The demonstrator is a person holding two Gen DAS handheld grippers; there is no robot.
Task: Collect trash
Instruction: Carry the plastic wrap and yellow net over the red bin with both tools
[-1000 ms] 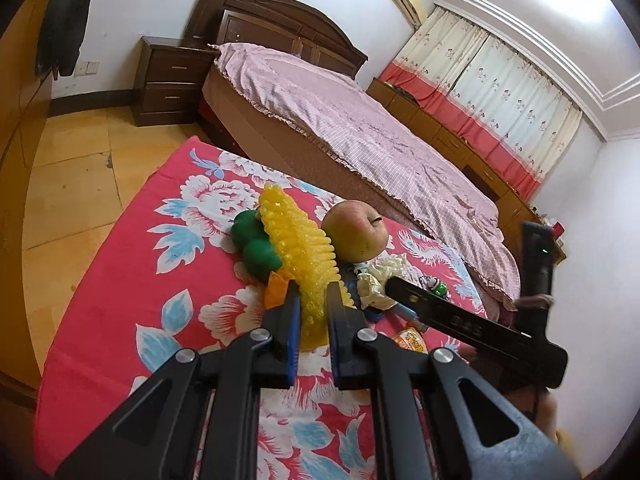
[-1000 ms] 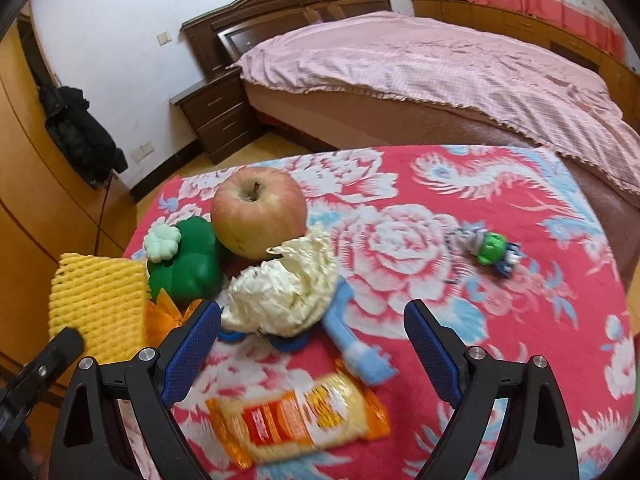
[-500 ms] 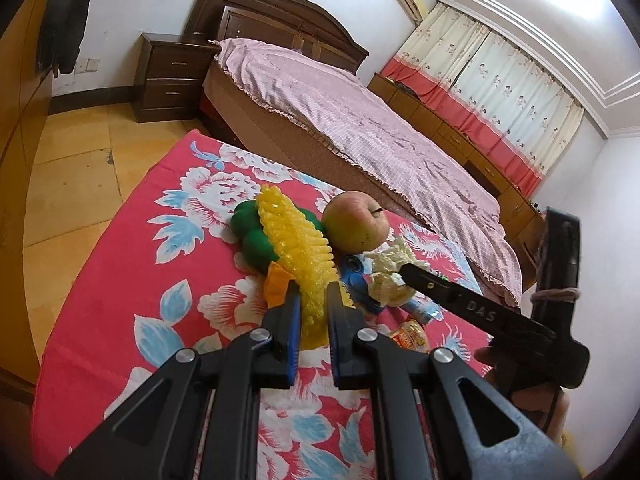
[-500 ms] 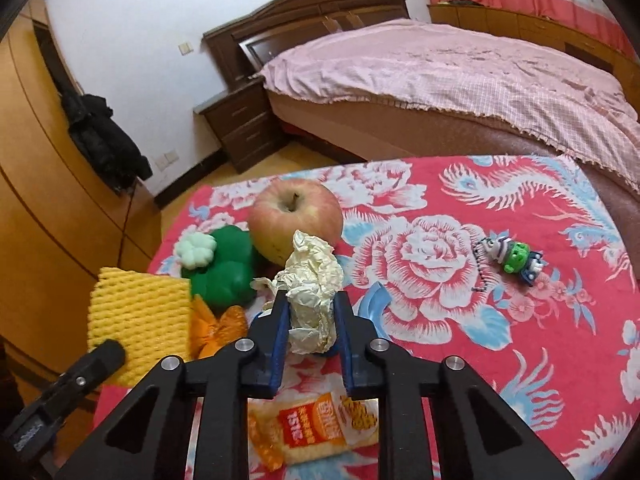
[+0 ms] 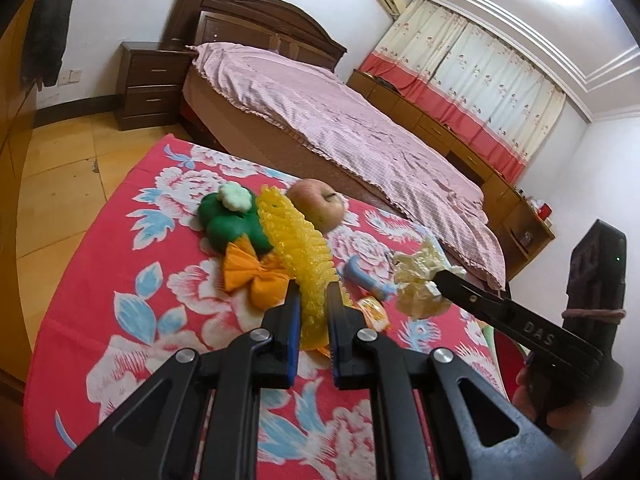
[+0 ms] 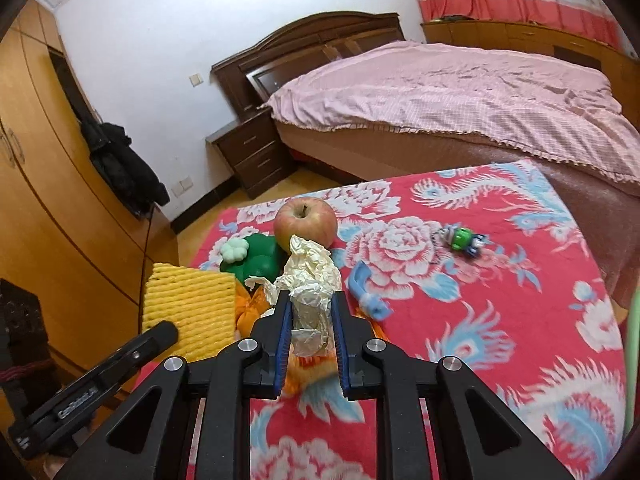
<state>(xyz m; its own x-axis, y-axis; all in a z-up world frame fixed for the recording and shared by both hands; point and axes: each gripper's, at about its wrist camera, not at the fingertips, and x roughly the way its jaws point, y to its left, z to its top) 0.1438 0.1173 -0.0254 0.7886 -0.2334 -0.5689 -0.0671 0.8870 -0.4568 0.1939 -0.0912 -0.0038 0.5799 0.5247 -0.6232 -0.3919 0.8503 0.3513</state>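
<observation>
Table under red floral cloth [image 6: 500, 312], soft printed fabric: both my grippers work above its near edge. Yellow foam fruit net [image 5: 298, 240], ribbed and springy, clamped between the narrow jaws of my left gripper [image 5: 313, 308], lifted off the cloth. Crumpled paper wad [image 6: 310, 284], pale, creased, light, pinched in my right gripper [image 6: 308, 320], raised above the near edge. Step in hand, I judge: carrying both pieces away; next calls for a bin, none visible. Apple [image 6: 306, 220], smooth, round, towards the far edge. Glossy snack wrapper [image 5: 374, 310], flat, remains on the cloth.
</observation>
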